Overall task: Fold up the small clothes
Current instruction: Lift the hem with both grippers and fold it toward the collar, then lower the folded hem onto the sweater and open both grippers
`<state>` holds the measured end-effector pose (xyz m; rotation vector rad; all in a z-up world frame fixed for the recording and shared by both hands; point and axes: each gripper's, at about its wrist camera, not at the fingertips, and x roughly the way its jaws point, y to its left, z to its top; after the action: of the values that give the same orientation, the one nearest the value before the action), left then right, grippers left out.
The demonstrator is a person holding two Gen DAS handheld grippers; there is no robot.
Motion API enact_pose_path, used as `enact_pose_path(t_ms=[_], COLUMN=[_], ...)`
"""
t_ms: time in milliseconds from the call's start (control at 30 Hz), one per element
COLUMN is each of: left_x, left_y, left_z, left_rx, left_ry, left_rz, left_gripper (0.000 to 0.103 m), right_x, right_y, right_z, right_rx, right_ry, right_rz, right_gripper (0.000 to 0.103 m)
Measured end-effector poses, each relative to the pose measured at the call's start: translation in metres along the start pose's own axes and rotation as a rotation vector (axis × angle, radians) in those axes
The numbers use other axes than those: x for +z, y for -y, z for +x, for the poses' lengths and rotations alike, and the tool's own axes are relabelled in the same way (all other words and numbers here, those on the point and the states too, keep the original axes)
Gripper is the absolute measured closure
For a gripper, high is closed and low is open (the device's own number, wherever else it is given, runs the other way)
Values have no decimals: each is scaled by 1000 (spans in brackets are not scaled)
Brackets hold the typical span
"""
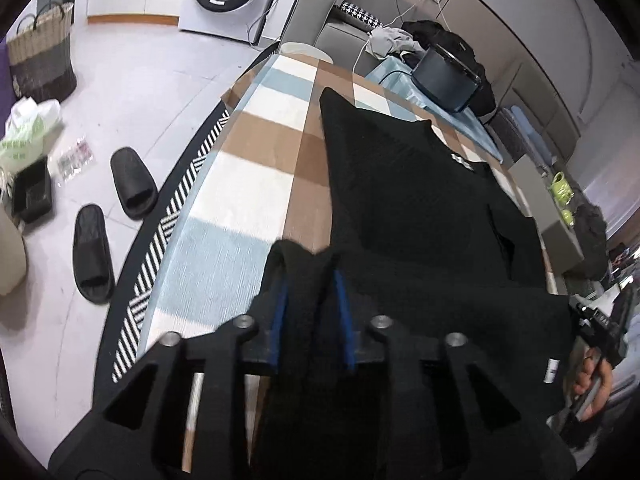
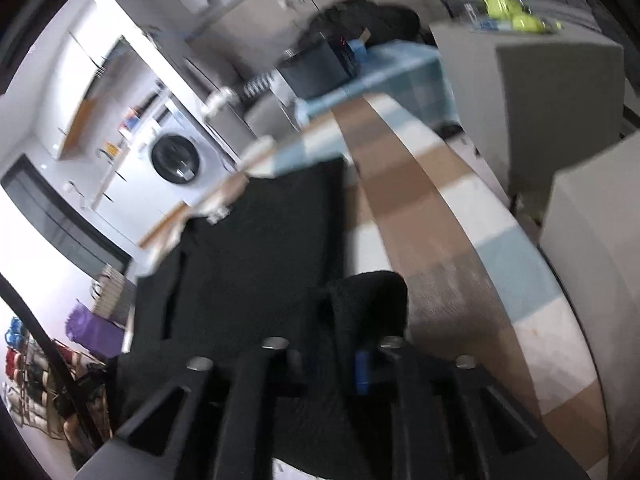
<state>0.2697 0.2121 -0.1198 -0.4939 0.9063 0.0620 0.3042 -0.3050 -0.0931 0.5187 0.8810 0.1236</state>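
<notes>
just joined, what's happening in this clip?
A person is folding a black garment on a table covered with a checked cloth. Each hand carries a tool, and both have a bunch of the garment's near edge between their fingers: the left tool at one corner, the right tool at the other. The far part of the garment lies flat on the table. The views are motion-blurred, and the fold is not yet laid over.

No readable text; the small white tag (image 1: 552, 370) on the black garment (image 1: 420, 200) is too blurred.
</notes>
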Motion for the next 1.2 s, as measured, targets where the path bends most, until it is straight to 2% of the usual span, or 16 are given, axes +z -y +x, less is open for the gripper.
enact_pose_path(t_ms=[33, 67, 100, 167, 333, 367, 433, 467, 500, 667, 967, 1033, 1067, 1100, 1167, 1200], left_x=[-4, -8, -13, -18, -19, -18, -17, -18, -19, -28, -71, -74, -76, -77, -80, -82], left_y=[-3, -6, -10, -13, 3, 9, 16, 18, 21, 25, 24, 23, 22, 20, 14, 11], left_z=[-2, -4, -7, -6, 9, 11, 13, 13, 15, 7, -27, -33, -37, -41, -51, -57], left_rx=[8, 23, 22, -4, -4, 8, -5, -14, -6, 13, 32, 43, 47, 49, 51, 46], left_ry=[-2, -1, 2, -8, -24, -17, -18, -23, -29, -23, -21, -12, -2, 3, 4, 17], left_rz=[-8, -22, -33, -38, 12, 39, 63, 67, 76, 117, 159, 162, 154, 144, 114, 103], left_gripper=[56, 39, 37, 37, 37, 39, 61, 76, 81, 86, 86, 84, 77, 63, 47, 46], right_x=[-3, -7, -11, -18, -28, -29, -30, -30, -31, -37, -57, -57, -56, -54, -54, -55], right_y=[5, 10, 17, 26, 21, 17, 6, 0, -4, -7, 5, 5, 6, 7, 9, 10], right_z=[-6, -12, -19, -25, -1, 3, 9, 14, 18, 19, -2, -2, -2, -3, -11, -19], right_rx=[-7, -14, -19, 12, 126, 133, 120, 111, 108, 89, 96, 87, 86, 81, 109, 129], right_ry=[12, 18, 21, 6, -128, -133, -134, -145, -155, -175, -202, -191, -187, -184, -171, -155], right_rz=[-1, -1, 1, 6, -39, -56, -96, -119, -132, -158, -145, -147, -143, -135, -120, -121], right_gripper=[60, 49, 43, 42, 42, 42, 46, 54, 66, 76, 76, 75, 70, 63, 61, 60])
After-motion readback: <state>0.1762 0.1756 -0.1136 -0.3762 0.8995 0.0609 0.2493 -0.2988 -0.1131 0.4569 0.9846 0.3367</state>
